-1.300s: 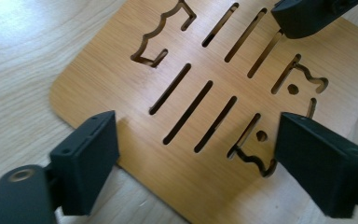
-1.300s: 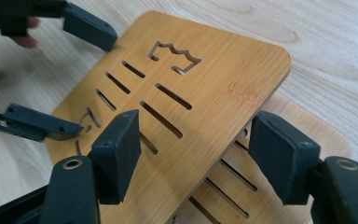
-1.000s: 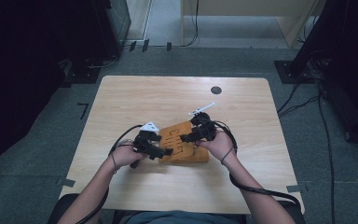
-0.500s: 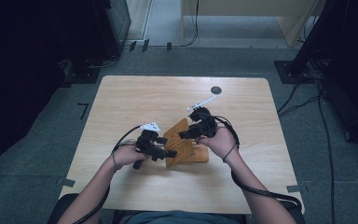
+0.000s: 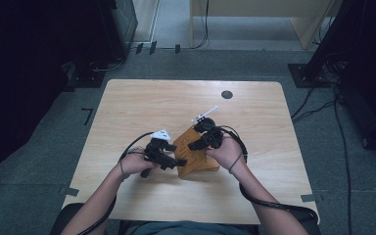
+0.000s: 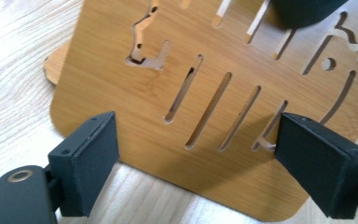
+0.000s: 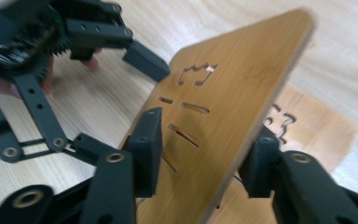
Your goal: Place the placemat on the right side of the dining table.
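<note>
bamboo board tipped up on edge just below the middle of the high view, a second flat bamboo board lying under it.
the right gripper has just been closing its jaws, one pad on each face of the slotted board, and the board stands tilted in that grip. the left gripper is open at the board's lower edge, its pads to either side and not pressing. the step looks like lifting or unfolding the top board off the lower one; next the left gripper likely needs to close on the lower edge or steady the flat board so nothing slides. on the wooden table a small dark disc sits in the upper right, well apart. both cables trail near the boards and could snag.
</note>
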Available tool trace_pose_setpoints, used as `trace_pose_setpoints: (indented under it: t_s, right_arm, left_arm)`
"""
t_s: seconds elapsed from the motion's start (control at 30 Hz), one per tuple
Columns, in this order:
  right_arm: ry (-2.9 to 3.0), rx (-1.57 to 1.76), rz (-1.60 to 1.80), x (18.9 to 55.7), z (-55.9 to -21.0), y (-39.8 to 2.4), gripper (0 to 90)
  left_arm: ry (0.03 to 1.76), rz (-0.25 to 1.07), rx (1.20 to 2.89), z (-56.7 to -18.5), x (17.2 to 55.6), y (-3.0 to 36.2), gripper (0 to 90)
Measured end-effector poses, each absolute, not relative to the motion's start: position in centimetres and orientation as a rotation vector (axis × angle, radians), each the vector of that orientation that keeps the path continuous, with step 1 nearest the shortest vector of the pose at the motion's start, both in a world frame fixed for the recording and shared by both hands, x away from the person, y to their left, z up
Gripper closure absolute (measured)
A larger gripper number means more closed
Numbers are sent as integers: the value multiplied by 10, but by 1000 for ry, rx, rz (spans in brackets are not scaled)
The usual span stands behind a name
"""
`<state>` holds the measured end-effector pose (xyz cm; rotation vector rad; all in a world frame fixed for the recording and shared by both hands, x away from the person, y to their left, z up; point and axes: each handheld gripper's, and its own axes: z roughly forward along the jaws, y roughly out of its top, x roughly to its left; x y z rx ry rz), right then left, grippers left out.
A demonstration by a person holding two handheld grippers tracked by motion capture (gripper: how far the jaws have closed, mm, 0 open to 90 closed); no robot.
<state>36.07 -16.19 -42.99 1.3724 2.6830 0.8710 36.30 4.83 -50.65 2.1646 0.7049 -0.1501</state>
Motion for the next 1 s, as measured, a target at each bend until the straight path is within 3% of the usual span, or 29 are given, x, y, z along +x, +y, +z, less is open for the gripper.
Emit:
trace_pose_setpoints:
  t_s: [0.3,0.5,1.0]
  right_arm:
    - [2707,1779,976,377,-451,-171,722]
    - [2744,1797,1075,377,-446,-174,812]
    - [2766,1712,1167,374,-433,-176,854]
  left_arm:
    - [720,-134,2189,-509,364,49,128]
    - [750,-111,2195,-505,365,54,130]
    - [782,-91,2135,-487,365,66,137]
